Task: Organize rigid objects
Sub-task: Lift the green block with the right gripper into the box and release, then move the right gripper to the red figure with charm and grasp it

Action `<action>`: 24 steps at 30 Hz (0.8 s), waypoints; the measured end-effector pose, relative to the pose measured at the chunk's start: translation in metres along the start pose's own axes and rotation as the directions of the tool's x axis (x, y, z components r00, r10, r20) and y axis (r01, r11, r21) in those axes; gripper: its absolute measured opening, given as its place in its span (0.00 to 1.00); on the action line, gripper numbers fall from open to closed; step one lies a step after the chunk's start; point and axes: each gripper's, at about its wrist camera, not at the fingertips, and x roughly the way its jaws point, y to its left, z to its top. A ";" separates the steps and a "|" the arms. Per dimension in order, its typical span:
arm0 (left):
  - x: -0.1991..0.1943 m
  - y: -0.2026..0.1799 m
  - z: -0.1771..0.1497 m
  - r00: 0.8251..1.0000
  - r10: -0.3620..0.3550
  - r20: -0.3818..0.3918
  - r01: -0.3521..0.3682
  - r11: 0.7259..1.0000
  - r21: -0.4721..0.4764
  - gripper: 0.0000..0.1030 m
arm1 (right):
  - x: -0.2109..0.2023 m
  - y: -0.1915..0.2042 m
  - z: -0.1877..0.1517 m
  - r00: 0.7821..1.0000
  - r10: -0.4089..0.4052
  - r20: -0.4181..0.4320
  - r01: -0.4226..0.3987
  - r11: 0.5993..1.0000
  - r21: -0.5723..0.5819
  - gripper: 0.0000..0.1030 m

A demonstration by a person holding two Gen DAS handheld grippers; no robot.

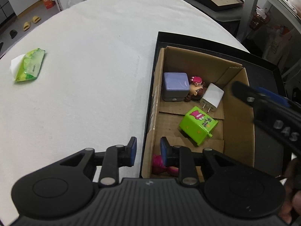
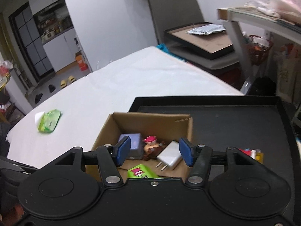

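White cloth covers the table, and at its right edge a black tray holds an open cardboard box. Five things lie in the box, counted from the left wrist view: one lilac cube, one small doll with a pink cap, one white charger with its two prongs showing, one green block, and one pink toy in the near corner, half hidden behind the left gripper. The right wrist view shows only four of these; the pink toy is out of sight there. That view alone shows some red and yellow items on the tray to the right of the box, too hidden to name. One green tissue pack lies well apart on the cloth, seen in both views.

The left gripper straddles the box's near left wall, its blue pads a narrow gap apart and holding nothing. The right gripper hangs above the box with its pads spread wide and empty; the left view catches it at the right edge.
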 end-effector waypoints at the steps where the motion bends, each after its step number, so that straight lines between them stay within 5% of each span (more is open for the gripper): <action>1: 0.000 -0.002 0.001 1.000 0.007 0.001 -0.007 1.000 0.003 0.29 | -0.001 -0.004 0.001 1.000 -0.014 0.006 0.014 1.000 0.005 0.60; 14: 0.014 -0.005 0.012 0.994 0.107 -0.022 -0.107 0.994 -0.011 0.46 | -0.002 -0.059 -0.003 0.990 -0.140 0.018 0.137 0.985 0.107 0.82; 24: 0.021 -0.016 0.018 0.985 0.170 -0.041 -0.171 0.985 -0.009 0.47 | 0.012 -0.091 -0.016 0.966 -0.257 -0.007 0.254 0.953 0.166 0.93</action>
